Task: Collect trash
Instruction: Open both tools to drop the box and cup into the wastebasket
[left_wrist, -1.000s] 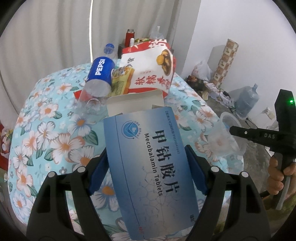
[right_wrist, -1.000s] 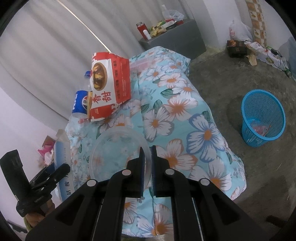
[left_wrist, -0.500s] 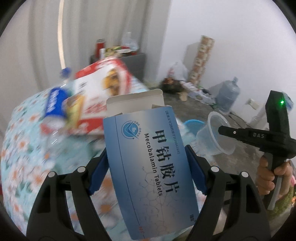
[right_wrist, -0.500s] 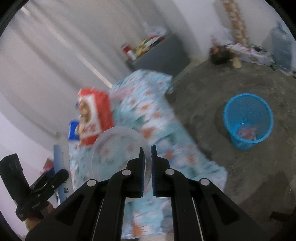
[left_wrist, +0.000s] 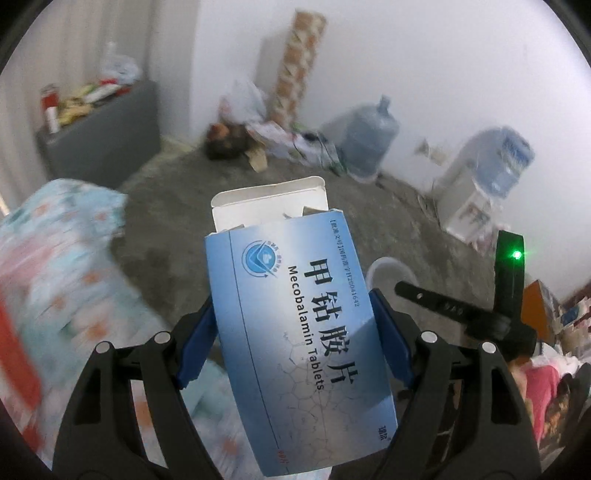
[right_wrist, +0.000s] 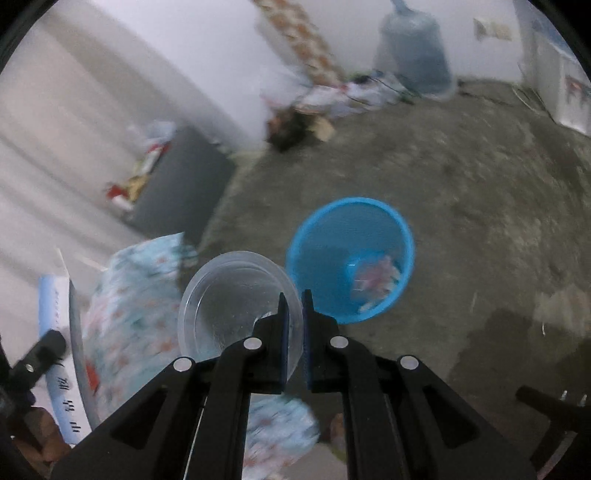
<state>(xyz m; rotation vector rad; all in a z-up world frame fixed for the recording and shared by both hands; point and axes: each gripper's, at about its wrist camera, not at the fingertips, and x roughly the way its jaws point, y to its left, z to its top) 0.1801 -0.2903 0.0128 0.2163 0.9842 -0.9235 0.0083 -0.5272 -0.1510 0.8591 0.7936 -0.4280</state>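
My left gripper (left_wrist: 291, 328) is clamped on the sides of a blue tablet box (left_wrist: 295, 317), its white top flap open, held up over the concrete floor (left_wrist: 177, 206). My right gripper (right_wrist: 293, 325) pinches the rim of a clear plastic cup (right_wrist: 229, 299) between nearly closed jaws. Just beyond the cup stands a blue bin (right_wrist: 351, 258) on the floor with some scraps at its bottom. The floral-covered table (right_wrist: 136, 295) sits blurred at the left of both views.
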